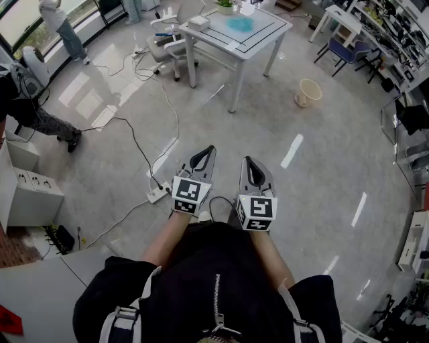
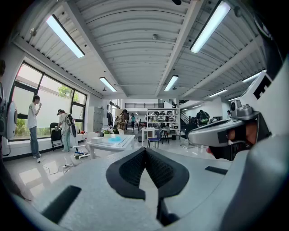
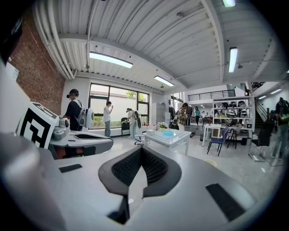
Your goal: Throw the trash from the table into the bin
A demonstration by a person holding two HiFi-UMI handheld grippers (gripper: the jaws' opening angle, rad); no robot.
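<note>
A white table (image 1: 269, 28) stands far ahead across the floor, with a crumpled blue piece of trash (image 1: 239, 24) on its top. A beige bin (image 1: 308, 92) sits on the floor to the right of the table. My left gripper (image 1: 210, 149) and right gripper (image 1: 247, 161) are held side by side in front of my body, both pointing toward the table, both shut and empty. The left gripper view has the table (image 2: 100, 145) and blue trash (image 2: 115, 139) far off. In the right gripper view the table (image 3: 159, 136), trash (image 3: 168, 133) and bin (image 3: 210, 163) are equally distant.
A white box (image 1: 198, 21) and a small plant (image 1: 225, 7) share the tabletop. An office chair (image 1: 167, 50) stands left of the table. A power strip (image 1: 159, 194) and cables cross the floor ahead-left. People stand by the windows at left. A blue chair (image 1: 345, 50) and shelves lie far right.
</note>
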